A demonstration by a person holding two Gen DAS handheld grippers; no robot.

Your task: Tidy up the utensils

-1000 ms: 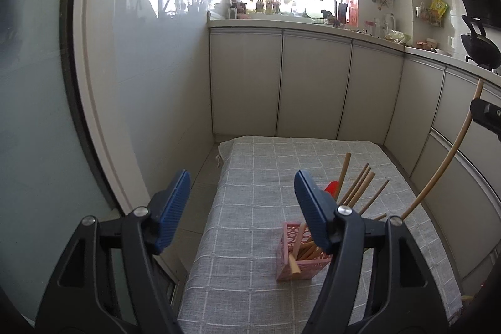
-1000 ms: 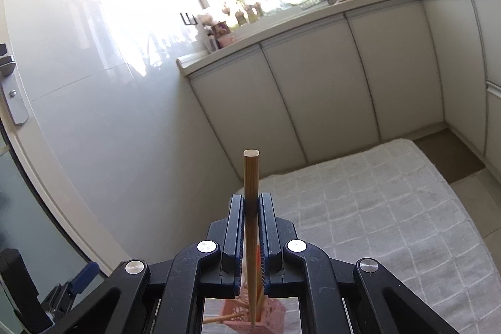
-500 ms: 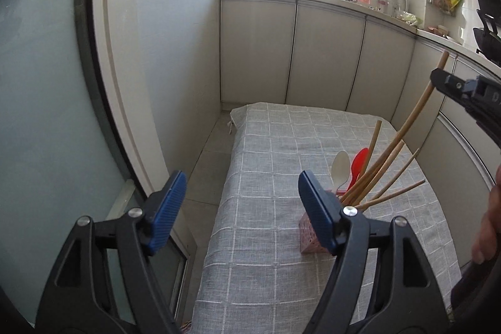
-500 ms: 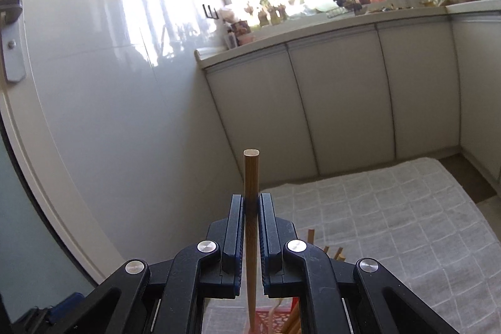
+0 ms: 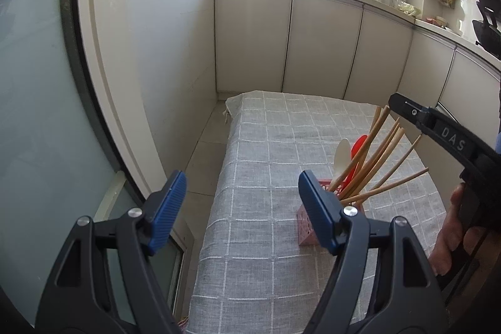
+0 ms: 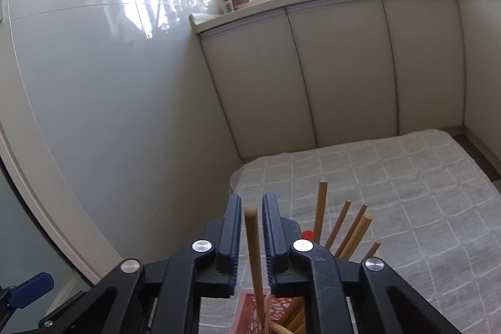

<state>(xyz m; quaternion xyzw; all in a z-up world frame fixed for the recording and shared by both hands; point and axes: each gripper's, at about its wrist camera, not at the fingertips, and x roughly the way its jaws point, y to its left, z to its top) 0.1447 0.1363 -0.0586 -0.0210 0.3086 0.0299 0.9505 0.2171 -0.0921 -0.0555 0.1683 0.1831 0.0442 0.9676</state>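
On my left, the left claw hangs spread wide with nothing between its blue pads, above the near left part of the desk with its grey checked cloth. It touches nothing, and I would keep it there, clear of the work.

Moving right, the pink holder stands on the cloth, partly hidden behind the left claw's right pad. It carries a fan of wooden sticks leaning toward the right, plus a white spoon and a red spoon.

Further right, my right claw sits directly above the holder. Its jaws have just been opening, and the wooden stick stands between them with a gap on both sides, so the pads no longer pinch it. Its lower end runs down into the holder's mouth, though I cannot see whether it has reached the bottom. At the far right of the left view, a person's hand grips that claw's handle.

I judge this to be the release of that stick into the holder. To do it well I would spread the jaws a little further, then lift the claw straight up along the stick before moving sideways, so the pads do not drag it out or knock the leaning sticks and tip the light holder.
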